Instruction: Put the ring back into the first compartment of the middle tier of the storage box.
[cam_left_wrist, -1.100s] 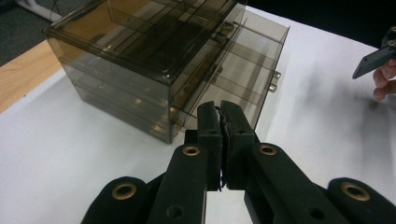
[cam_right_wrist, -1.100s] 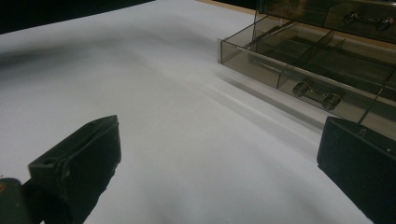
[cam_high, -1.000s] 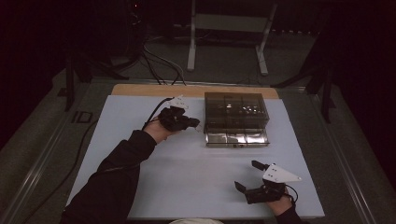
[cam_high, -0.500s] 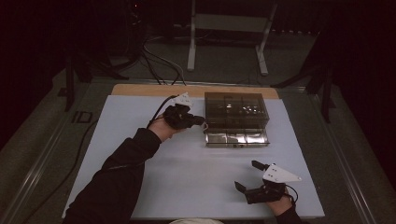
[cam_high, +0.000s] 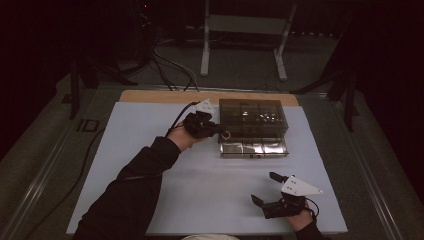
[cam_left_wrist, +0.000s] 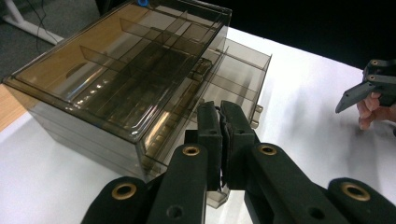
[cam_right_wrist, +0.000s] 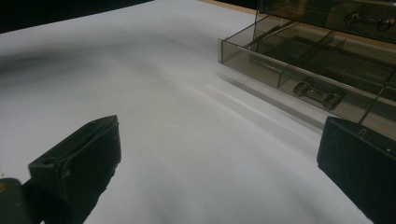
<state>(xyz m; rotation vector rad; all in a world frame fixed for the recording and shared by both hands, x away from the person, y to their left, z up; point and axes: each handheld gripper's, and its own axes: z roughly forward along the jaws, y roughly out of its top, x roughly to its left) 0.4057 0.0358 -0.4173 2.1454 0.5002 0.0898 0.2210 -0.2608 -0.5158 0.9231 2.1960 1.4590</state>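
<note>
A smoked clear drawer box (cam_high: 252, 116) stands at the back middle of the white table. Its bottom drawer (cam_high: 254, 148) is pulled out toward me. My left gripper (cam_high: 220, 133) sits at the box's front left corner, jaws shut. In the left gripper view the pads (cam_left_wrist: 219, 112) press together above the drawer's side wall (cam_left_wrist: 208, 135), and I see nothing between them. My right gripper (cam_high: 264, 187) rests open near the front right of the table. In the right gripper view its jaws (cam_right_wrist: 219, 130) stand wide apart, facing the drawer's front and its handle (cam_right_wrist: 317, 93).
A white sheet (cam_high: 150, 150) covers the table, with a wooden edge (cam_high: 165, 96) along the back. A cable (cam_high: 177, 120) trails from the left gripper. Beyond the table stand a metal frame (cam_high: 245, 30) and floor cables (cam_high: 170, 65). A person's hand (cam_left_wrist: 371, 109) shows in the left gripper view.
My left gripper has shifted right, closer to the box's front left corner. The right gripper and the open drawer have stayed where they were.
</note>
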